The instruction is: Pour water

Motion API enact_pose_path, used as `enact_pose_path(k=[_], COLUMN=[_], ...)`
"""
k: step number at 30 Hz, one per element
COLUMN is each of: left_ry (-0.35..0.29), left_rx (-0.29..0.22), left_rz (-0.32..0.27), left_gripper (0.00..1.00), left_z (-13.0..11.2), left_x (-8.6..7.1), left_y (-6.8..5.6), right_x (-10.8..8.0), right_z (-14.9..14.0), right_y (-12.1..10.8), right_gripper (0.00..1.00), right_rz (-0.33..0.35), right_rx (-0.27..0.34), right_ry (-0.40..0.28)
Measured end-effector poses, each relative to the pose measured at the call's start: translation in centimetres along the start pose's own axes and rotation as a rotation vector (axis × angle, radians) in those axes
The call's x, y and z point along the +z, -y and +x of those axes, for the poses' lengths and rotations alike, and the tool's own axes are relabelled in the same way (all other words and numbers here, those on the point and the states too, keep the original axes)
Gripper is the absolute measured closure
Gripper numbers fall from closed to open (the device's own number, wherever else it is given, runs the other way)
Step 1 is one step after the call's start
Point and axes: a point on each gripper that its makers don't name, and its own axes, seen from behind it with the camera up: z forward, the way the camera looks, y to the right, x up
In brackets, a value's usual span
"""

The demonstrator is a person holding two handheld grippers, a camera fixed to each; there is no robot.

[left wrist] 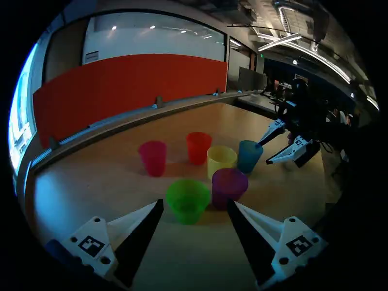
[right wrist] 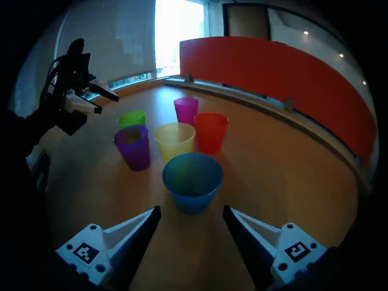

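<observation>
Standing on the wood surface (right wrist: 291, 184) are six plastic cups, all upright, all close round the yellow cup (right wrist: 174, 140). Blue cup (right wrist: 192, 182) is just beside the yellow cup, on the side nearest the right hand-held gripper (right wrist: 190, 208). That gripper is wide open w/ nothing in it, and the blue cup sits just past its tips, not touching. Purple cup (right wrist: 132, 146) and red cup (right wrist: 210, 132) stand on either side of the yellow cup (both very close to it). Pink cup (right wrist: 186, 110) is behind the yellow cup, next to the red one. Green cup (left wrist: 187, 200) is a bit apart from the yellow cup, right in front of the left hand-held gripper (left wrist: 194, 202), which is wide open too & holds nothing. Can't tell if any cup has water in it. Red wall (right wrist: 291, 77) runs along the surface's far edge, well away from the yellow cup.
</observation>
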Motion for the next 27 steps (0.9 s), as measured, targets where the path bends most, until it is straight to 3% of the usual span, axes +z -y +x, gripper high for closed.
enact_pose_path(k=[6,14,20,27], left_ry=[-0.028,-0.082,-0.12,-0.173], left_rx=[-0.029,-0.018,-0.022,-0.05], left_rz=[0.039,0.112,0.152,0.23], left_gripper=[0.03,0.03,0.03,0.03], left_z=[0.0,0.1,0.2,0.2], left_x=[-0.7,-2.1,-3.0,-4.5], left_y=[0.4,0.6,0.2,0.6], right_x=[-2.2,-5.4,-6.7,-7.7], right_z=[-0.1,0.2,0.6,2.0], right_y=[-0.2,-0.3,-0.9,-1.8], right_gripper=[0.0,0.0,0.0,0.0], right_rz=[-0.037,-0.081,-0.129,-0.217], right_rx=[0.029,0.065,0.083,0.094], right_ry=[-0.026,-0.083,-0.121,-0.18])
